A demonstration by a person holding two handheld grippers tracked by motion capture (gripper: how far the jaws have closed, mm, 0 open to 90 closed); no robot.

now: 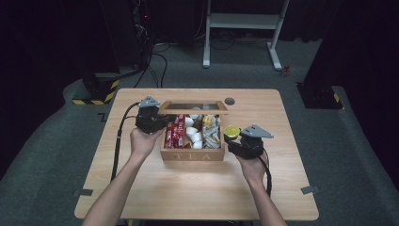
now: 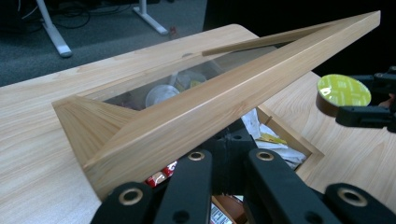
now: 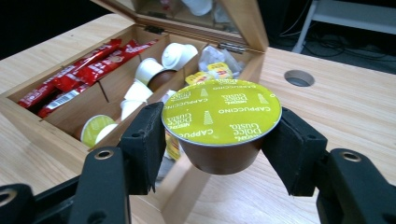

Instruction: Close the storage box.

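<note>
A wooden tea box (image 1: 193,154) stands mid-table, its glass-paned lid (image 1: 193,107) raised. My left gripper (image 1: 157,120) is shut on the lid's left edge and holds the lid (image 2: 210,93) up over its jaws. To the right of the box, my right gripper (image 1: 234,134) is shut on a brown coffee capsule (image 1: 231,130) with a green cappuccino foil top (image 3: 222,112), held above the box's near right corner (image 3: 187,186). In the left gripper view the capsule (image 2: 343,91) hangs at the right. Inside the box lie red sachets (image 3: 88,65), white capsules (image 3: 177,53) and tea bags (image 3: 217,70).
A round cable hole (image 1: 229,100) sits in the wooden table (image 1: 188,193) behind the box. A white desk frame (image 1: 244,21) and dark equipment stand on the floor beyond the table. Each gripper's cable trails toward the table's near edge.
</note>
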